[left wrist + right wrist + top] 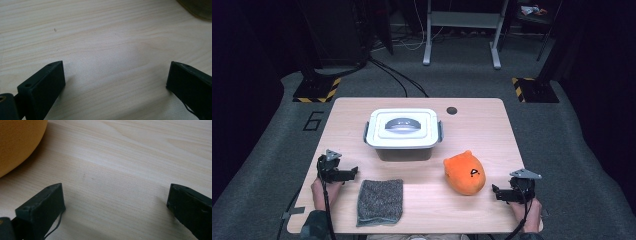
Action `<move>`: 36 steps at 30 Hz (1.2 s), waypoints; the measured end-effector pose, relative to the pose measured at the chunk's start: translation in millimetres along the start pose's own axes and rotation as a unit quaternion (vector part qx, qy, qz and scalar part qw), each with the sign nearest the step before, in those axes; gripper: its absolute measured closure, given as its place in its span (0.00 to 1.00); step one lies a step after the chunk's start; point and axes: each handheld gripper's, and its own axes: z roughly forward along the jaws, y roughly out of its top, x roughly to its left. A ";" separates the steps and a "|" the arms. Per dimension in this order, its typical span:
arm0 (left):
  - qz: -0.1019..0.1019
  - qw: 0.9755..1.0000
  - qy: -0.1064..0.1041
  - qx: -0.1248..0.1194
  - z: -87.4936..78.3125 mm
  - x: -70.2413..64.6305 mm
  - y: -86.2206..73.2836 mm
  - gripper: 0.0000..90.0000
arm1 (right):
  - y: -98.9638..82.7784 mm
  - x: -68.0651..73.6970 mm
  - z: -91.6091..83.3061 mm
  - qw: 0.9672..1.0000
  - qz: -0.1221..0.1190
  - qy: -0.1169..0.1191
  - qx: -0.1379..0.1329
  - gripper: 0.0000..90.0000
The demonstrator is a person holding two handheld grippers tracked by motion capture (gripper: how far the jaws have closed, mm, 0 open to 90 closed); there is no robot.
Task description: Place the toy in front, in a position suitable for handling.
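Left gripper (348,174) rests on the table (492,125) near its left edge, jaws wide apart, nothing between them. Right gripper (497,192) sits near the right edge, jaws also apart and empty. Orange plush toy (464,173) lies just beside the right gripper. Grey cloth (380,201) lies near the left one. White lidded box (403,131) stands further back, at the centre.

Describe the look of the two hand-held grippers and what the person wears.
Both the left gripper and the right gripper are black, with blocky flat-faced fingers, a grey three-cornered plate on top and a black cable trailing back. A dark, mottled sleeve covers the left forearm.
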 end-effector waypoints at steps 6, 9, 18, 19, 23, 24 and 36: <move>0.000 1.000 0.000 0.000 0.3 0.4 0.2 0.02 | 0.0 0.0 0.0 1.000 0.000 0.000 0.000 0.00; -0.001 1.000 0.001 -0.005 1.0 0.1 -0.1 0.02 | 0.0 0.1 0.0 1.000 0.000 0.000 0.000 0.00; -0.012 1.000 0.011 -0.003 2.2 -0.6 1.6 0.02 | 0.1 0.6 0.1 1.000 0.002 -0.001 0.000 0.00; -0.012 1.000 0.011 -0.003 2.2 -0.6 1.6 0.02 | 0.4 1.5 0.4 1.000 0.005 0.000 -0.001 0.00; -0.016 1.000 0.016 -0.001 1.8 -1.7 1.7 0.02 | 0.6 2.1 0.3 1.000 0.001 0.000 0.001 0.00; -0.016 1.000 0.015 -0.001 1.8 -1.7 1.6 0.02 | 0.7 2.2 0.4 1.000 0.002 0.000 0.002 0.00; -0.029 1.000 0.000 -0.003 -5.5 -2.2 7.9 0.04 | 0.5 1.5 0.4 1.000 0.001 0.000 0.001 0.00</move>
